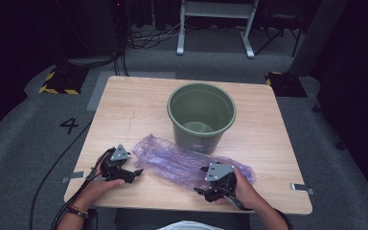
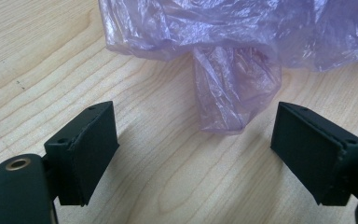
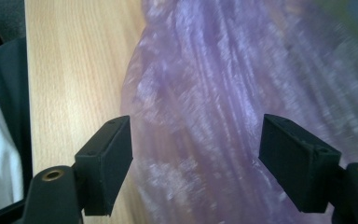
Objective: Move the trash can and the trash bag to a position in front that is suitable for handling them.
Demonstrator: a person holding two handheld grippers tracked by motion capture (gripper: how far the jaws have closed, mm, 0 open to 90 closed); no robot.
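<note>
A fixed high camera looks forward and down over the wooden table [image 1: 124, 110] from the person's side, taking in the green bucket [image 1: 201, 117], the purple plastic bag [image 1: 182, 163] and the floor beyond. The left gripper view rides low and close, facing along its jaws across the tabletop to the bag's edge [image 2: 233, 88]. The right gripper view looks down at close range on the same bag [image 3: 223, 107], blurred. All three views share the bag and table.

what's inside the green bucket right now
The green bucket stands upright on the table, and the visible part of its bottom looks bare. Its near wall hides the front of the floor. The purple bag lies outside it.
</note>
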